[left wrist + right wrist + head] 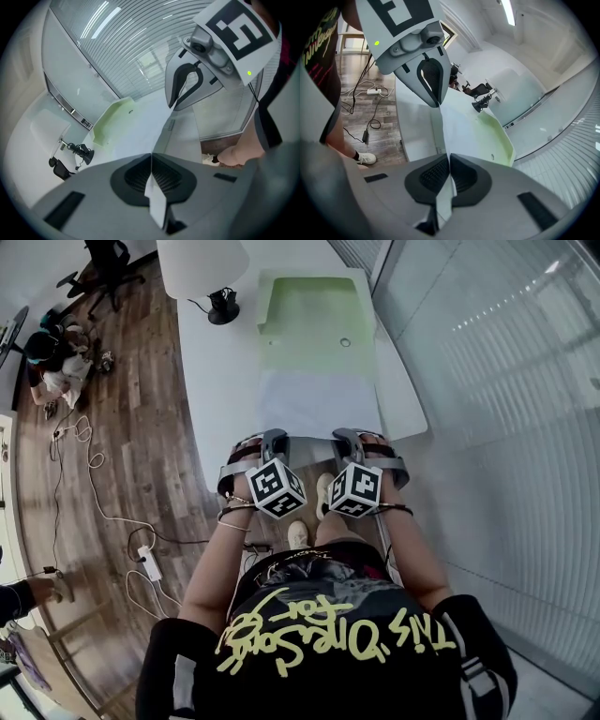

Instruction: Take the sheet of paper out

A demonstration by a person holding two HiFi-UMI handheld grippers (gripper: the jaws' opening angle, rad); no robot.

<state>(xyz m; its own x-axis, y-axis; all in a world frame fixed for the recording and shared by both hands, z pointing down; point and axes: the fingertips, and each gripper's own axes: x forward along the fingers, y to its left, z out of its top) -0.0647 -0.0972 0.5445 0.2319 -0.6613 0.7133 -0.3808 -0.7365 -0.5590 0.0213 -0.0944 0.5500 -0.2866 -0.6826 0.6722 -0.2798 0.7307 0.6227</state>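
Observation:
A white sheet of paper (319, 404) sticks out of the near end of a pale green folder (314, 320) lying on the white table (216, 390). My left gripper (272, 442) is shut on the sheet's near left edge and my right gripper (349, 439) on its near right edge. In the left gripper view the paper (140, 136) runs from the closed pads (161, 176) toward the folder (112, 119), with the right gripper (180, 93) beside it. In the right gripper view the sheet (459, 131) is pinched the same way, the folder (499, 138) beyond it and the left gripper (431, 89) alongside.
A lamp with a black base (223, 307) stands on the table left of the folder. A glass wall (487, 381) runs along the right. Cables and a power strip (148, 563) lie on the wooden floor at left, with an office chair (98, 268) farther back.

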